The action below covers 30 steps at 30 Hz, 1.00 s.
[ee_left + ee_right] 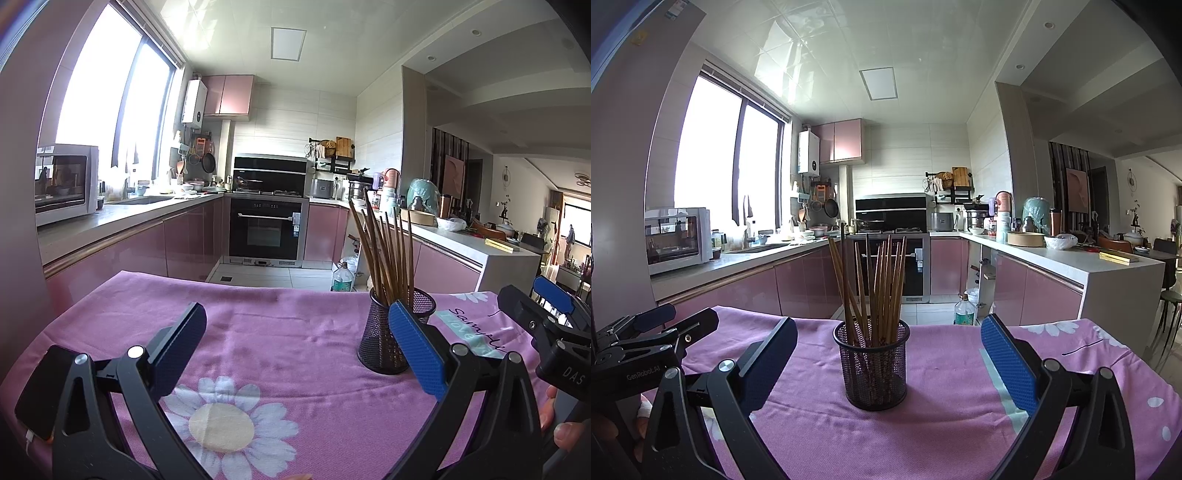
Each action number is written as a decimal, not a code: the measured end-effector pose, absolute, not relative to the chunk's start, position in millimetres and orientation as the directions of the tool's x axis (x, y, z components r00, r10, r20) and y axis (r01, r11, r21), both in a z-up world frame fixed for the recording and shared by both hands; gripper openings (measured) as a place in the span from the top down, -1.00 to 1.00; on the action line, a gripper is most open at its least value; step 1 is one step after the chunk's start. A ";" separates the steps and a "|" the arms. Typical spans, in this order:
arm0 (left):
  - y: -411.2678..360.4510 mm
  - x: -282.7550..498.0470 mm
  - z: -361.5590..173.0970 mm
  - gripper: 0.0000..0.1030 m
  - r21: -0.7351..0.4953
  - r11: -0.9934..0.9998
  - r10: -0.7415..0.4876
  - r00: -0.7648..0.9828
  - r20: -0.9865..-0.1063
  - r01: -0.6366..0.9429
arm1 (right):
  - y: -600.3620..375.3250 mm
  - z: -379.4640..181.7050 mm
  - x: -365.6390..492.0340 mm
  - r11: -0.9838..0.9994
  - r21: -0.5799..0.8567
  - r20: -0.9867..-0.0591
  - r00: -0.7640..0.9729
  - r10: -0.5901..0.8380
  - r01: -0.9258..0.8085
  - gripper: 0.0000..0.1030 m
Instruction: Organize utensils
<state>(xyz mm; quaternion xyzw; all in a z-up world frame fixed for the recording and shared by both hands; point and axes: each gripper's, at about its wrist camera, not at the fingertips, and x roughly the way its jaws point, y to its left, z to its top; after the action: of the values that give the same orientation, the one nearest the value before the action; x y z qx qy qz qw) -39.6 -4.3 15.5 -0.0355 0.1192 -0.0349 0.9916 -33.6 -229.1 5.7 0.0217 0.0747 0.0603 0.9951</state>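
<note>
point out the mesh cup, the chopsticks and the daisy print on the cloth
mesh cup [874,373]: right wrist view, front of its black mesh wall
chopsticks [882,280]: right wrist view, mid-shaft of the upright bundle
daisy print [221,427]: left wrist view, its pale yellow centre

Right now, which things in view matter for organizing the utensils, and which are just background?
For the job:
chopsticks
mesh cup holding them
left gripper, open
right gripper, open

Just around:
flowered cloth
microwave
oven
plastic bottle on the floor
</note>
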 end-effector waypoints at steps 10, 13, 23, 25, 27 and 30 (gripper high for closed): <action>-4.4 -39.1 15.5 -0.89 -0.081 0.995 -0.080 0.969 -0.235 0.062 | -229.2 4.7 -34.0 0.992 0.055 -0.148 0.981 0.122 -0.115 -0.87; -4.9 -39.3 15.2 -0.89 -0.080 0.995 -0.078 0.969 -0.235 0.061 | -228.1 3.9 -34.2 0.992 0.057 -0.151 0.981 0.121 -0.114 -0.87; -5.2 -39.8 15.1 -0.89 -0.082 0.995 -0.080 0.968 -0.236 0.062 | -227.1 3.1 -34.1 0.992 0.058 -0.150 0.982 0.119 -0.111 -0.87; -6.0 -40.2 14.6 -0.89 -0.082 0.995 -0.080 0.968 -0.237 0.062 | -227.6 3.2 -33.7 0.992 0.059 -0.151 0.981 0.120 -0.112 -0.87; -5.4 -40.2 14.7 -0.89 -0.082 0.995 -0.081 0.968 -0.236 0.063 | -227.2 3.2 -34.0 0.992 0.058 -0.150 0.982 0.119 -0.112 -0.87; -6.3 -40.4 14.0 -0.89 -0.082 0.995 -0.081 0.968 -0.238 0.063 | -227.0 3.0 -34.0 0.992 0.059 -0.151 0.981 0.120 -0.112 -0.87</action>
<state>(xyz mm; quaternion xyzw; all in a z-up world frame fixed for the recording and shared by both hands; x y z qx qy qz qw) -40.4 -6.3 14.0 -0.0370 0.1213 -0.0365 0.9913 -34.0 -227.0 3.0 0.0250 0.0776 0.0582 0.9950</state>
